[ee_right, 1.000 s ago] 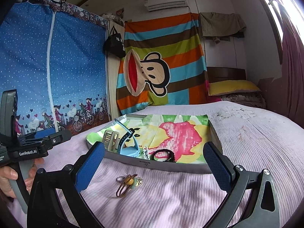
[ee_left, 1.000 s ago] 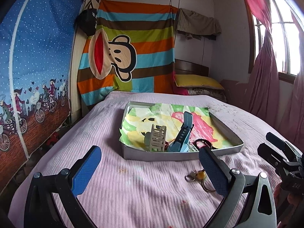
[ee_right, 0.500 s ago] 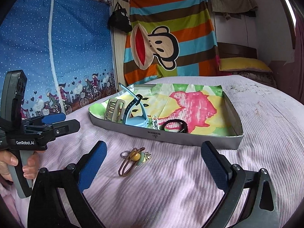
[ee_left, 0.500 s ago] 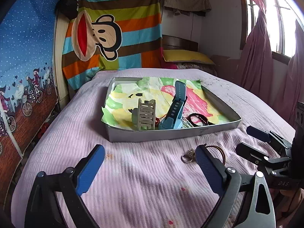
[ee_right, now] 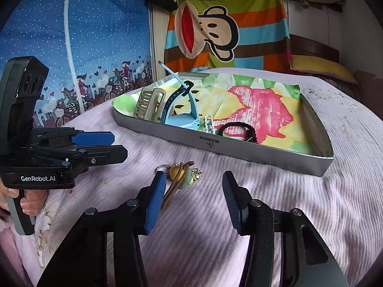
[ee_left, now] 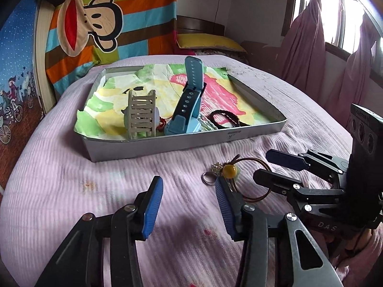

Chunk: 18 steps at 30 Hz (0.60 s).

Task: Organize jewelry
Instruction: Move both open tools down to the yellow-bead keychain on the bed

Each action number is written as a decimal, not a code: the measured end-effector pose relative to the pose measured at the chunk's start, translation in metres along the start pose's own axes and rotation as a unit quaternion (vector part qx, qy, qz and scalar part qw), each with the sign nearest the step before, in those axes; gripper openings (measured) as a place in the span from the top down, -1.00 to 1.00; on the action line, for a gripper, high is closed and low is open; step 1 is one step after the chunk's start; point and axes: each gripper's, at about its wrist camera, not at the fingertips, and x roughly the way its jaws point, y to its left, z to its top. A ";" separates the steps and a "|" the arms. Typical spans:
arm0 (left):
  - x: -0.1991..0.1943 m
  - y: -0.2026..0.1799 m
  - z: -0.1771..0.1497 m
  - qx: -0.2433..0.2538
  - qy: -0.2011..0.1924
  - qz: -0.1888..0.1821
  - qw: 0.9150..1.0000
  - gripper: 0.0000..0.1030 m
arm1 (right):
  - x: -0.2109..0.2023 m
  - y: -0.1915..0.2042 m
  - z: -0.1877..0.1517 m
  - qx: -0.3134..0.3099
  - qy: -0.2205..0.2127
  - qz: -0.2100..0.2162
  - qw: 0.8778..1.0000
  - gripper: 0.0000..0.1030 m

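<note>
- Plainly the step in hand is the approach to the last loose piece: a hair tie with beads (ee_right: 182,179), a brown elastic loop strung with a yellow bead, a pale green bead, a small ring and a glittery charm, lies on the pink bedspread (ee_right: 275,203) just short of the tray (ee_right: 239,151).
- Already in the tray, on its bright paper lining, sit a beige hair claw clip (ee_left: 141,117), a blue watch (ee_left: 185,110) with its strap standing up, a black braided bracelet (ee_right: 239,130) and a small white beaded piece (ee_right: 208,124).
- Left claw (ee_left: 189,209): closing, at a middling gap, nothing between the pads; the hair tie sits at about 1 o'clock from its tips, half hidden behind the right-hand finger.
- Right claw (ee_right: 194,201): likewise closing over bare bedspread; the hair tie lies at about 11 o'clock, touching or nearly touching the left-hand pad. The fisheye makes it hard to say which.
- Next move, as I judge it: one claw must shift sideways until the loop or beads lie squarely between its pads, pinch low against the soft bedspread, then lift over the tray's near wall.
- Against the frame a second back: both claws stood wide apart then and are much narrower now; both have dipped, so the tray and hair tie loom larger and nearer, and less of the far wall shows.
</note>
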 end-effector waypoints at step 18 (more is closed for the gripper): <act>0.047 -0.021 0.009 0.027 0.075 -0.011 0.997 0.47 | 0.010 -0.003 -0.005 0.008 0.009 0.000 1.000 0.91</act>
